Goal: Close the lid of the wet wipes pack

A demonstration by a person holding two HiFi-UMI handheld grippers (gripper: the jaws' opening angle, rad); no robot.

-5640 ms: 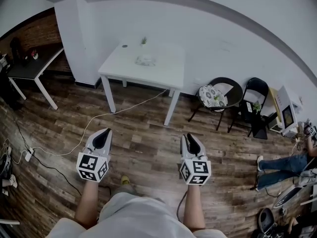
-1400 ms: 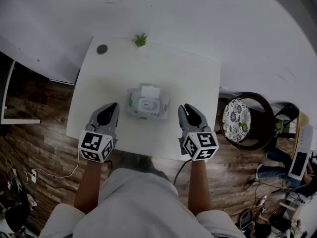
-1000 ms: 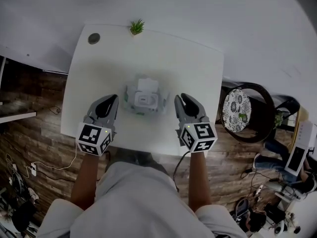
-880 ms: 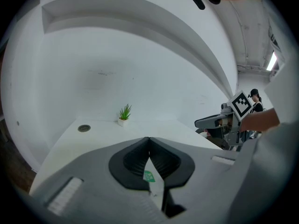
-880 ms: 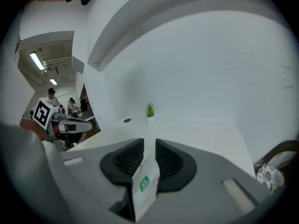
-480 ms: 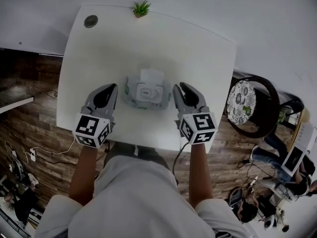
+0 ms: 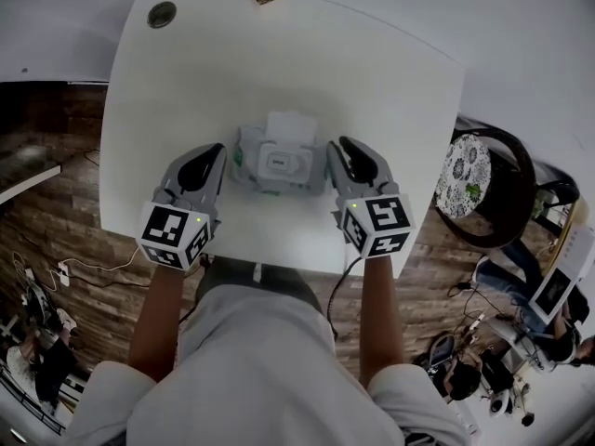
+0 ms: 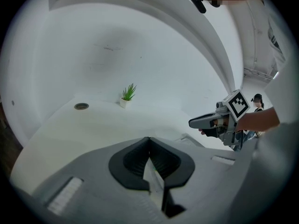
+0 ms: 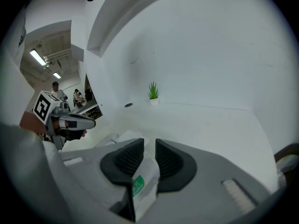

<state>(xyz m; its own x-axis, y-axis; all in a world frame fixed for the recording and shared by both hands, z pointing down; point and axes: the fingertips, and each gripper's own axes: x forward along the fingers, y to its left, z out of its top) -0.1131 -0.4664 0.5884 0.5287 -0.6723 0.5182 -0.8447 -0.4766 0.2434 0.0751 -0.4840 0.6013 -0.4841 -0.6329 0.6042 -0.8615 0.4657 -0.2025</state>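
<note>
pack: the wet wipes pack [image 7: 277, 163] is sitting mid desk [image 7: 372, 72], long axis running left-right, lid [image 7: 291, 124] flipped up on its far side
us: we're holding a gripper at each short end, both close in
left tongs [image 7: 215, 152]: tips are touching, gripping nothing as far as we can tell
right tongs [image 7: 341, 148]: standing about half apart, the pack's end poking into the gap, pads not squeezing it
key bit: the lid is lying beyond and between both tips, so we're guessing either side could be reaching over it
</note>
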